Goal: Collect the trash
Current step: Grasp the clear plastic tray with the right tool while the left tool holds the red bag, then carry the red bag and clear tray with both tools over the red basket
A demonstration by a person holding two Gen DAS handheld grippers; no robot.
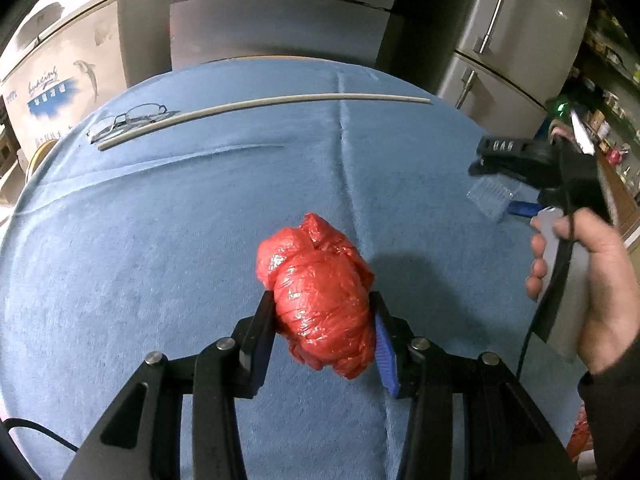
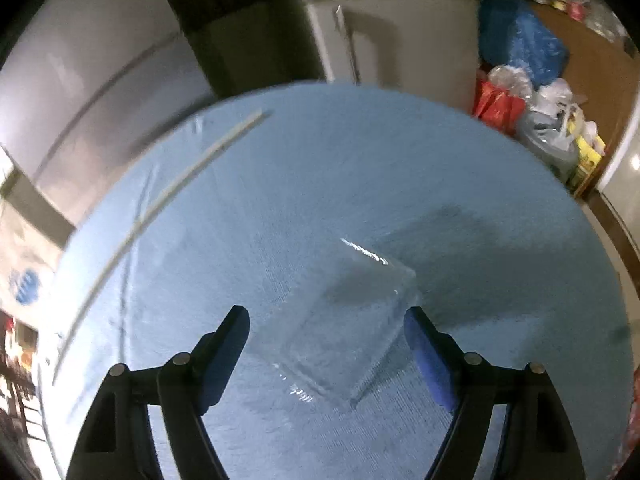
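A crumpled ball of red plastic bag [image 1: 320,280] hangs just above the blue cloth-covered table [image 1: 140,240]. My left gripper [image 1: 321,300] is shut on the ball, one pad pressing each side. To the right, a person's hand [image 1: 600,292] holds my right gripper [image 1: 480,158] over a clear plastic tray [image 1: 494,198]. In the right wrist view the clear tray [image 2: 348,328] lies flat on the cloth between the spread fingers of the right gripper [image 2: 326,314]. The left pad stands clear of the tray, and the right fingertip [image 2: 414,320] is close to its corner. That gripper is open.
A long pale stick [image 1: 260,110] and a pair of glasses [image 1: 132,118] lie near the table's far edge. Grey fridges [image 1: 512,32] stand behind the table. Filled bags [image 2: 536,120] sit on the floor beyond the right edge.
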